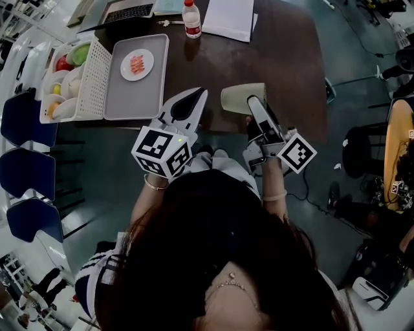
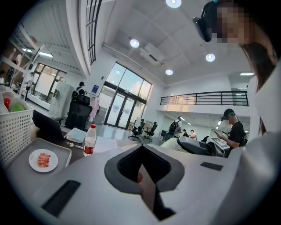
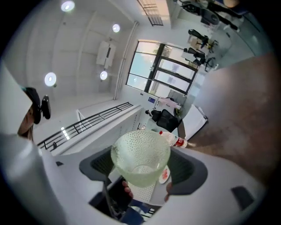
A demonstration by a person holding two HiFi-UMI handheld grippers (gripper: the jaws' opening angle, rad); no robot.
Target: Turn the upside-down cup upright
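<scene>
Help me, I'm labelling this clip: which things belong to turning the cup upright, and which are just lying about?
Part of the job:
- pale green dimpled translucent cup, on its side
- right hand-held gripper, clamped on it
- dark brown table

Lying about:
- clear red-capped water bottle
- grey rectangular tray
- small white plate of pink food
- white perforated basket
- white paper sheets
- left hand-held gripper, shut, empty

Dim, fisheye-warped views; ceiling lamps (image 2: pixel 173 3) glare overhead.

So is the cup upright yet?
Not yet: the cup is tipped on its side, clamped in the right gripper.
</scene>
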